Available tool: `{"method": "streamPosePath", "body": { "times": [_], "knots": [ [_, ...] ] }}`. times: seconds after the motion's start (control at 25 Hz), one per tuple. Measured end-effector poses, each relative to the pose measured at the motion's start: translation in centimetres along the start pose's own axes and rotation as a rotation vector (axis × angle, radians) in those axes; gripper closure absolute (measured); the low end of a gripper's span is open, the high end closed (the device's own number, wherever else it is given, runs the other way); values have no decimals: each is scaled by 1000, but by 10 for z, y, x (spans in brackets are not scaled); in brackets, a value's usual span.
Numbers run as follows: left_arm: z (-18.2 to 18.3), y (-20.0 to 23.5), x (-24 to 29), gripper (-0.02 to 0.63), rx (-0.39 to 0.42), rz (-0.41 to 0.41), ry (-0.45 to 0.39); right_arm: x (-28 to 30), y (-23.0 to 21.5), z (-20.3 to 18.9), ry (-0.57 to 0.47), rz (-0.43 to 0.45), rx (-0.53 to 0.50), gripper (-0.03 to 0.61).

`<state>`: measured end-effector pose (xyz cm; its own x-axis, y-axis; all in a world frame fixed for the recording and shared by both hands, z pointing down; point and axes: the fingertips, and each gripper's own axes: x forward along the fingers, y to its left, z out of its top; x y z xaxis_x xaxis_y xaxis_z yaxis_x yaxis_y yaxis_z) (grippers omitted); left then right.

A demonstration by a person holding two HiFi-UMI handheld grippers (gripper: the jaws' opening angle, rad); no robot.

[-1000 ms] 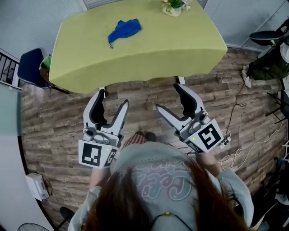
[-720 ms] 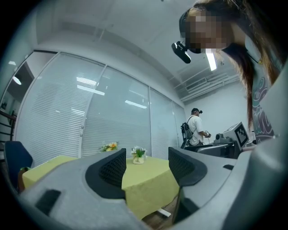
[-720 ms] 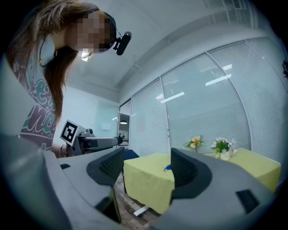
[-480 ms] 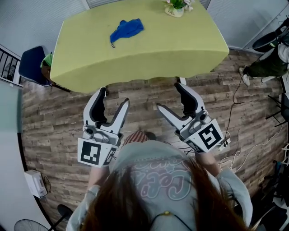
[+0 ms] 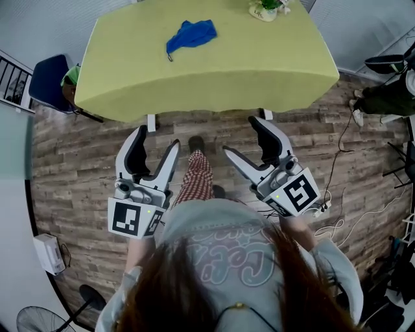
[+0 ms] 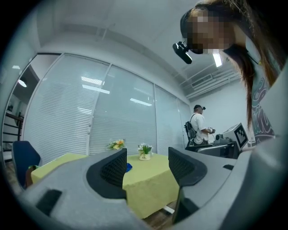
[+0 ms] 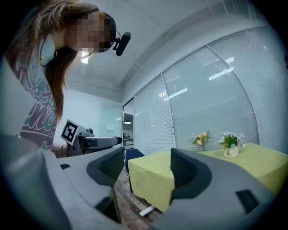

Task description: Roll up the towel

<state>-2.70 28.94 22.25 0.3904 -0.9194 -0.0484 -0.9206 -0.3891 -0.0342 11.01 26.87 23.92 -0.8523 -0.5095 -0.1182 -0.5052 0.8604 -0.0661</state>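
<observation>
A crumpled blue towel (image 5: 190,35) lies on the yellow-green table (image 5: 259,58), left of its middle and toward the far side. Both grippers hang over the wooden floor, short of the table's near edge. My left gripper (image 5: 154,142) is open with nothing between its jaws. My right gripper (image 5: 244,139) is open too and holds nothing. In the left gripper view a sliver of the blue towel (image 6: 128,167) peeks past the left jaw, on the table (image 6: 148,179). The right gripper view shows the table's corner (image 7: 153,177) between the jaws, with no towel visible.
A flower pot (image 5: 266,9) stands at the table's far right edge. A blue chair (image 5: 47,83) sits left of the table. Cables (image 5: 340,162) trail over the floor at right, near a seated person's legs (image 5: 382,97). Another person (image 6: 198,128) stands in the background.
The view has shifted toward the table, and one foot has stepped forward between the grippers. Both grippers stay open at about the same spacing.
</observation>
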Motion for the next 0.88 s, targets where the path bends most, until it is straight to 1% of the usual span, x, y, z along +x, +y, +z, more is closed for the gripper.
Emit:
{"method": "streamPosePath", "body": {
  "times": [0.12, 0.44, 0.64, 0.88],
  "knots": [
    [-1, 12, 8, 328, 4, -4, -6, 13, -4, -1, 3, 9, 5, 270],
    [-11, 47, 45, 328, -4, -13, -11, 46, -40, -6, 29, -19, -52, 269],
    [-19, 70, 75, 328, -6, -28, 0, 75, -63, -12, 47, -21, -56, 270],
    [-26, 103, 116, 328, -17, -45, -15, 108, -100, -17, 51, -48, -79, 269]
  ]
}}
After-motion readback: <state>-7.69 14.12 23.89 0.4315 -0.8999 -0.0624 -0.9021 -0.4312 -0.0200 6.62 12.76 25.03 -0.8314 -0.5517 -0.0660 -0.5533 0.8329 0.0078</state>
